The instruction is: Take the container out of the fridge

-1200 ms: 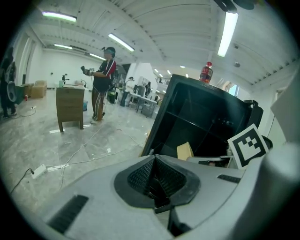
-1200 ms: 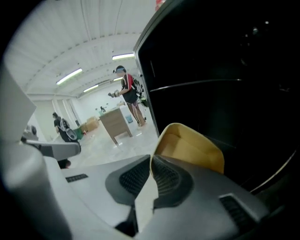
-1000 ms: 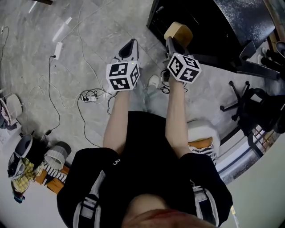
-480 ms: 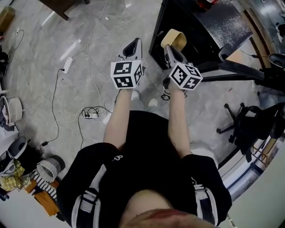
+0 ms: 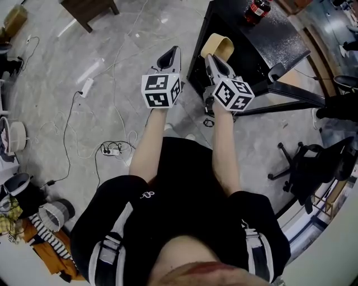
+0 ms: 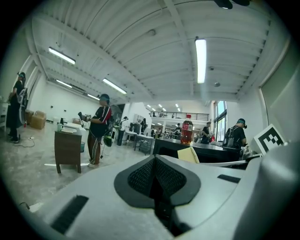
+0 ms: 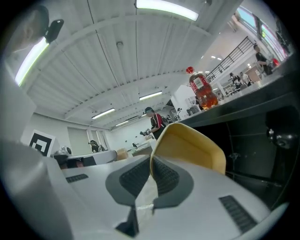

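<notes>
Right tongs (image 5: 211,57): clenched on the rim of the yellow container (image 5: 219,44), which is held at the left edge of the black tabletop (image 5: 274,39) (bottle (image 5: 256,9) toward its far edge). Left tongs (image 5: 169,55): pressed together, empty, over open floor (image 5: 84,50).

Floor (image 5: 67,50): grey, polished, stone-look. Loose cables (image 5: 114,117) and a white power strip (image 5: 85,86) lie left of the left fingers (image 5: 168,57). A dark wooden stand (image 5: 89,8) sits well ahead and left of them.

A black counter (image 5: 263,39) stands just ahead and right of the right fingers (image 5: 215,64), with a red-capped bottle (image 5: 257,9) upright on top. A black office chair (image 5: 310,167) stands well behind and right of them.

Ceiling (image 6: 140,42): white, ribbed, lit by tube lights (image 6: 200,54). A window (image 6: 220,119) shows far ahead, right of the left fingers.
</notes>
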The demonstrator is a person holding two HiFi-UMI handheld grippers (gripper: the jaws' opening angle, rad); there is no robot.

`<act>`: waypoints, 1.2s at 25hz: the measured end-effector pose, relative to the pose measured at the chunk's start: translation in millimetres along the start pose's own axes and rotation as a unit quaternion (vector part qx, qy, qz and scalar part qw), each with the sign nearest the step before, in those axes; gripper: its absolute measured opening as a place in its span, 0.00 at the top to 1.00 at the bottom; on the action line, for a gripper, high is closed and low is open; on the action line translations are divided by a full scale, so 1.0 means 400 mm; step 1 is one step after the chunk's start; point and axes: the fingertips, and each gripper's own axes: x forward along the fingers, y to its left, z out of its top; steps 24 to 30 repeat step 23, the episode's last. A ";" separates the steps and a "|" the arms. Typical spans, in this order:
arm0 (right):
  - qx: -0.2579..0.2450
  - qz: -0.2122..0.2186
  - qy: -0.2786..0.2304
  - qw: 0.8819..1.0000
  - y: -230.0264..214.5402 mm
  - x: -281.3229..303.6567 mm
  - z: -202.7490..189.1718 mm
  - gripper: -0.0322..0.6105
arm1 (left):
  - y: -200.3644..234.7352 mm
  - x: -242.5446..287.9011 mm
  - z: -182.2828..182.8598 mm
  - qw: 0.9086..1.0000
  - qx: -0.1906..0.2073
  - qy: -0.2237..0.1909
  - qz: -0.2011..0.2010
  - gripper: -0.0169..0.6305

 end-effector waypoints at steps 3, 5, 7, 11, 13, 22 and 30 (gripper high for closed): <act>-0.005 0.002 -0.001 1.000 -0.002 0.010 0.006 0.93 | 0.006 0.007 0.005 1.000 0.003 -0.002 0.001 0.96; -0.009 0.001 -0.001 1.000 -0.004 0.017 0.011 0.93 | 0.010 0.013 0.008 1.000 0.005 -0.002 0.002 0.96; -0.010 0.001 -0.001 1.000 -0.006 0.022 0.014 0.93 | 0.013 0.016 0.007 1.000 0.006 0.001 0.001 0.96; -0.011 -0.001 -0.003 1.000 -0.002 0.037 0.023 0.93 | 0.024 0.023 0.012 1.000 0.009 0.002 -0.004 0.96; -0.011 -0.001 -0.003 1.000 -0.001 0.041 0.026 0.93 | 0.026 0.025 0.014 1.000 0.008 0.003 -0.006 0.96; -0.013 -0.002 -0.002 1.000 -0.008 0.042 0.028 0.93 | 0.016 0.030 0.008 1.000 0.008 0.006 -0.009 0.96; -0.013 -0.003 -0.002 1.000 -0.006 0.045 0.028 0.93 | 0.019 0.030 0.009 1.000 0.008 0.007 -0.009 0.96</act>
